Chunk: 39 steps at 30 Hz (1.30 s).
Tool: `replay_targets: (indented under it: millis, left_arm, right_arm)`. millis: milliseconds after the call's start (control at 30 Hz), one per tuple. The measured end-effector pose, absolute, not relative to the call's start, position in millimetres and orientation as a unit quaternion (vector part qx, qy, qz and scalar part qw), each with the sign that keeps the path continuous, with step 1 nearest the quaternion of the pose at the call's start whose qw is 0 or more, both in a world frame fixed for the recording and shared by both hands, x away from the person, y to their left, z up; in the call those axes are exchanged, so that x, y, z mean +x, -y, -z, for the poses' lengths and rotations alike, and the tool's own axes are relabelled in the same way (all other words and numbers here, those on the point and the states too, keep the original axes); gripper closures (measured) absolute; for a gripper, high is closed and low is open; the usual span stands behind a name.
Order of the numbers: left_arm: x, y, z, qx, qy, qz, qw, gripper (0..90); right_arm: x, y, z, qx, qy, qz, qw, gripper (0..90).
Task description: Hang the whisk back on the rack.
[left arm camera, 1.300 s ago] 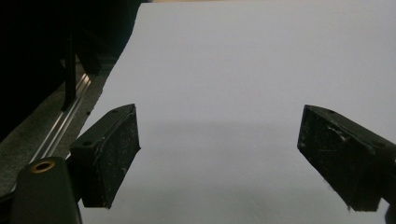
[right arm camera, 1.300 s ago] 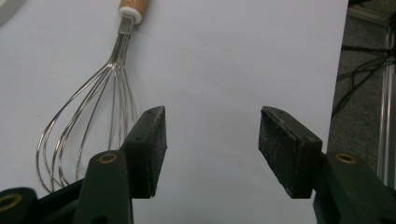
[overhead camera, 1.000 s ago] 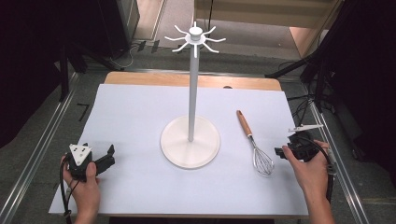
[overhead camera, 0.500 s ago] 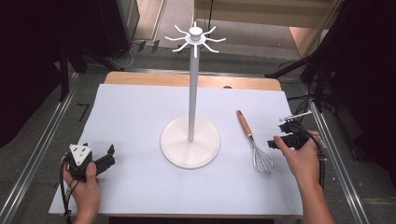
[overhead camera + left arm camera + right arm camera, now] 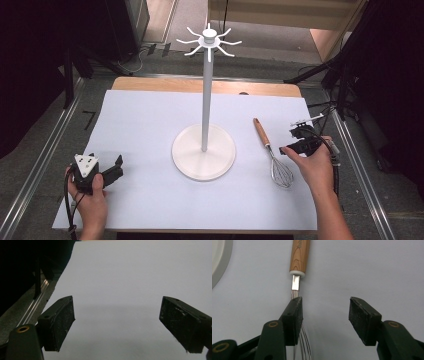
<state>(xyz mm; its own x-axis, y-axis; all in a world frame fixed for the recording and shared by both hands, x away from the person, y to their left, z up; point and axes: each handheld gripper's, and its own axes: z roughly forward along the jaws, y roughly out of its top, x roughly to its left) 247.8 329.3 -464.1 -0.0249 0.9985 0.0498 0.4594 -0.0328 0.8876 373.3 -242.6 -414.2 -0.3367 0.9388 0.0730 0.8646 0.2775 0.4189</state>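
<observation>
Right gripper (image 5: pixel 325 315) is down low over the bench (image 5: pixel 140 125), jaws spread wide with nothing between them, and the whisk (image 5: pixel 298 262) lies just beside the left-hand jaw, its wires passing behind that jaw, its wooden handle stretching away ahead. Over on the other side, the left gripper (image 5: pixel 117 325) has its jaws gaping too, with bare white sheet between them. The white hook stand (image 5: pixel 205 150) stands upright mid-bench.

A white hook stand (image 5: pixel 203 150) and a wood-grain-handled steel whisk (image 5: pixel 271 152) lie on a white sheet (image 5: pixel 145 125).
</observation>
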Motion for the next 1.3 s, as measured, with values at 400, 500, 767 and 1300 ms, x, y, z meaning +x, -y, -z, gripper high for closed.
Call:
replay_targets:
  millis: [400, 500, 767, 1300]
  left_arm:
    - [248, -329, 464, 0.605, -0.603, -0.387, 0.349, 13.7]
    - [248, -329, 464, 0.605, -0.603, -0.387, 0.349, 13.7]
    - [248, -329, 464, 0.606, -0.602, -0.386, 0.348, 13.7]
    - [249, -329, 464, 0.607, -0.603, -0.384, 0.346, 13.7]
  right_arm:
    - [381, 226, 420, 0.570, -0.795, -0.196, 0.068, 46.8]
    - [383, 222, 423, 0.572, -0.796, -0.190, 0.062, 47.9]
    - [387, 215, 431, 0.567, -0.803, -0.174, 0.051, 55.9]
    - [392, 208, 443, 0.565, -0.811, -0.148, 0.026, 72.6]
